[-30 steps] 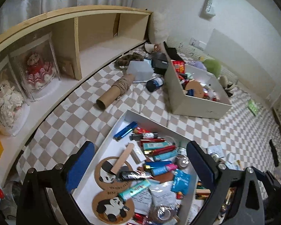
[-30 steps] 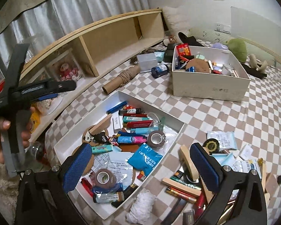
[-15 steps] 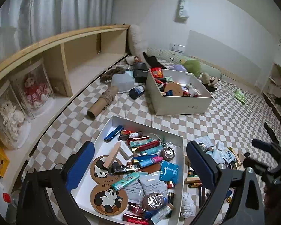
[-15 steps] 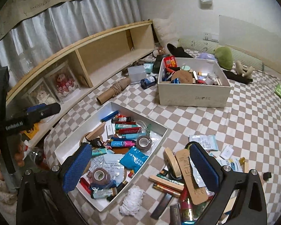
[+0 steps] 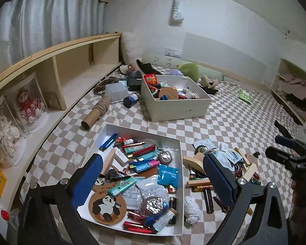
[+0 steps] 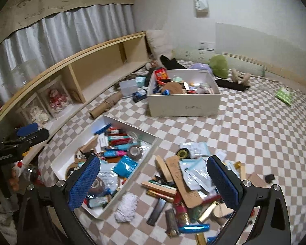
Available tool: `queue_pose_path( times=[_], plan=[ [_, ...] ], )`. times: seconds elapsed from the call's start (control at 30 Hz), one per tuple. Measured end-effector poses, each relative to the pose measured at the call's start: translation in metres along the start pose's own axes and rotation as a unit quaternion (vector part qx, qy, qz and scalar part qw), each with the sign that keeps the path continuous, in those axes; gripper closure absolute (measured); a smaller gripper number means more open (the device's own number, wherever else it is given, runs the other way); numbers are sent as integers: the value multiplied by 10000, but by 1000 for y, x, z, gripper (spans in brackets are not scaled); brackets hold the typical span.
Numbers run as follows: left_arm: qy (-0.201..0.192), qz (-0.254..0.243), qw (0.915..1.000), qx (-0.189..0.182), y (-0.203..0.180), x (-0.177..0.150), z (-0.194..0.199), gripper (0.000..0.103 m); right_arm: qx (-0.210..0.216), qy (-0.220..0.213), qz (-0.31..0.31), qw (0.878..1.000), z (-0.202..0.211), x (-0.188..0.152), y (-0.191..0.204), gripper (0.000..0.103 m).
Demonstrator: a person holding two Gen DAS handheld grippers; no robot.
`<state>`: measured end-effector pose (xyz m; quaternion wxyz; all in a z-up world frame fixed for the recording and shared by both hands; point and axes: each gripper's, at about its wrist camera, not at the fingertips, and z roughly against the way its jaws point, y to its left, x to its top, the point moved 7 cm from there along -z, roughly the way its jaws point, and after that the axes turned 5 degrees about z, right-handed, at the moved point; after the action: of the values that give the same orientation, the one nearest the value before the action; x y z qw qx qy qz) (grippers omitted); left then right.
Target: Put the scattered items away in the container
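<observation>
Pile of scattered items [image 6: 185, 185] blurs together, cut off at frame bottom.

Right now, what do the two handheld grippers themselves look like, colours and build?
Both the left gripper and the right gripper have black angular frames with silver bolts at the joints. Their fingers carry blue textured pads. In the right wrist view, the left gripper's body shows small white lettering, too small to read.
</observation>
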<state>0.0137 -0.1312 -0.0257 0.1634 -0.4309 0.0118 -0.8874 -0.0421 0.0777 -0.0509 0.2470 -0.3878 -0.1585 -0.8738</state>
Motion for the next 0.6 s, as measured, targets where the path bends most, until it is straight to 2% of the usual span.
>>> queue_pose_path(
  times=[0.23,0.6],
  plan=[
    [144,-157,9996,-201,-13,-14,4,4,-396,-71,18,9992,14,-11,-10,0],
    [186,-229,9994,-202,-16,-24,9,4,-516,-209,100,9984,36,-24,-3,0]
  ],
)
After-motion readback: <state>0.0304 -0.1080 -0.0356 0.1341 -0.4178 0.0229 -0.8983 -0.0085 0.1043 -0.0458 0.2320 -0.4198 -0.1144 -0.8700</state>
